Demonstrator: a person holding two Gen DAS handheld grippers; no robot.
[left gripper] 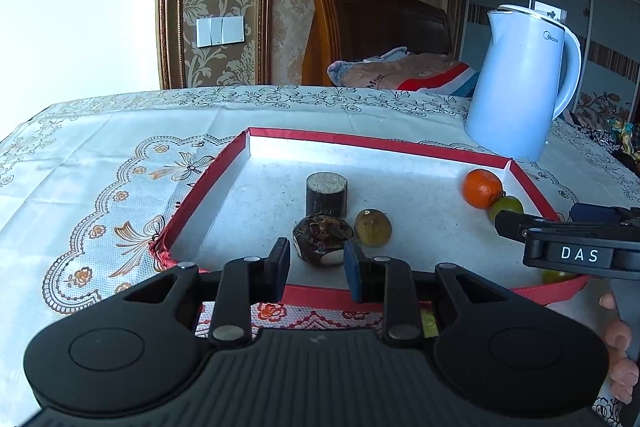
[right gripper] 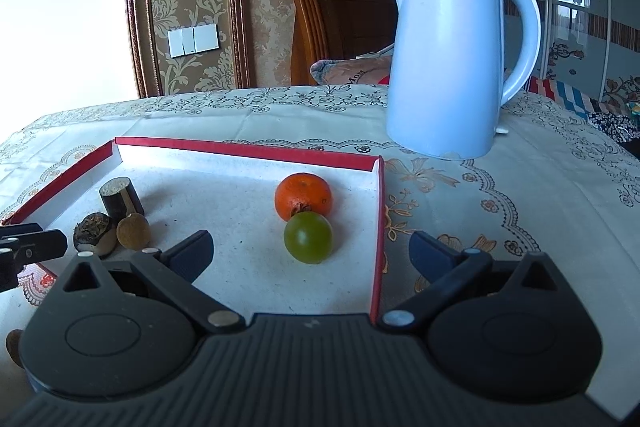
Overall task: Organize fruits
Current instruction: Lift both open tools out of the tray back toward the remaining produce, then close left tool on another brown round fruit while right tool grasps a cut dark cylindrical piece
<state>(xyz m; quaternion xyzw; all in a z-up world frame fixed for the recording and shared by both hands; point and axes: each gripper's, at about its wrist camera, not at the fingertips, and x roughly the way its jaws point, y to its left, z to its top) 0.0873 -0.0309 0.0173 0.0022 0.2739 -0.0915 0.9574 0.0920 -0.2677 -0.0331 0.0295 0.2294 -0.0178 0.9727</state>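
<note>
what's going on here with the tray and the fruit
A person holds two grippers over a red-edged tray. Both are open and hold nothing. The left gripper faces a dark root; the right gripper faces a green fruit touching an orange. A kettle stands behind the tray.

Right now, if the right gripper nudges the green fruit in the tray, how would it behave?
The green fruit looks round and smooth, so it would probably roll. It touches the orange, so a push may shift both. The tray's wall should likely stop it.
</note>
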